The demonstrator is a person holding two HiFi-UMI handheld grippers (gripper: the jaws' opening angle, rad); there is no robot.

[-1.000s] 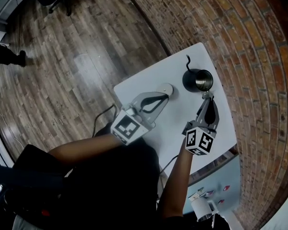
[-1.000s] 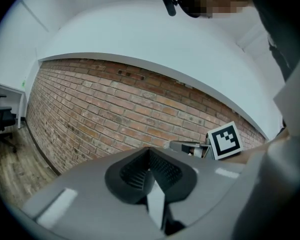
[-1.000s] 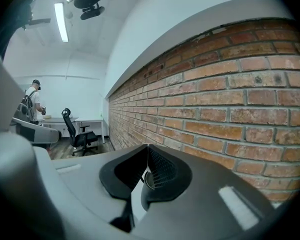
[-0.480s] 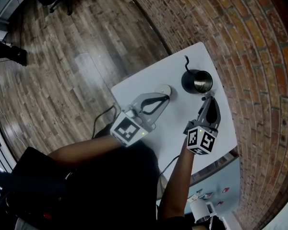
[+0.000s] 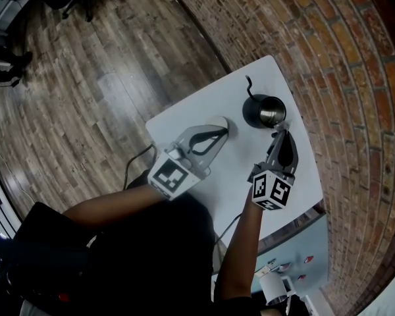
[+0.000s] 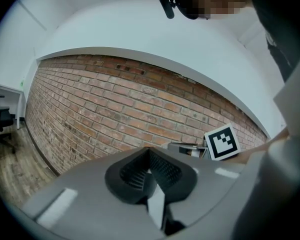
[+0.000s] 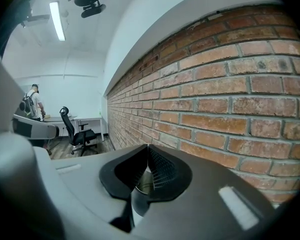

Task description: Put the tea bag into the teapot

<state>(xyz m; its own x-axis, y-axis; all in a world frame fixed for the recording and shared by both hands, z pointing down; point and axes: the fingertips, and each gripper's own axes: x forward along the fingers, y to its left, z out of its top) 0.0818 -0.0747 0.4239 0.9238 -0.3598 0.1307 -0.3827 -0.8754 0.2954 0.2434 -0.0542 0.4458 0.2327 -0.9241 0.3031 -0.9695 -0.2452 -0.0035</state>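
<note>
**Step in hand:** carrying the tea bag to the teapot. This was the approach stage, and nothing had been released.

**Teapot:** The teapot (image 5: pixel 263 110) was black, with its lid off and its mouth open. It stood on the white desk (image 5: pixel 184 114) near the far corner, close to the edge along the brick wall.

**Right gripper:** The right gripper (image 5: pixel 280 131) had its tips just beside the pot's near rim, not over the mouth. Its own view showed the jaws closed to the tips, with the open mouth visible below and beyond them. In the head view a small pale scrap (image 5: pixel 281 124) sat at those tips. It was judged to be the tea bag or its tag, pinched thin, but no view confirmed this. No tea bag was seen anywhere else on the desk.

**Left gripper:** The left gripper (image 5: pixel 222 131) also had its jaws together, with nothing made out between them. Its tips were at a white disc (image 5: pixel 216 121) lying toward the middle of the desk, on the side of the teapot away from the wall. Whether they touched the disc could not be determined.

**Next move, as judged:** The right tips needed to be lifted forward over the mouth, clear of the rim, before the jaws were parted.
</note>
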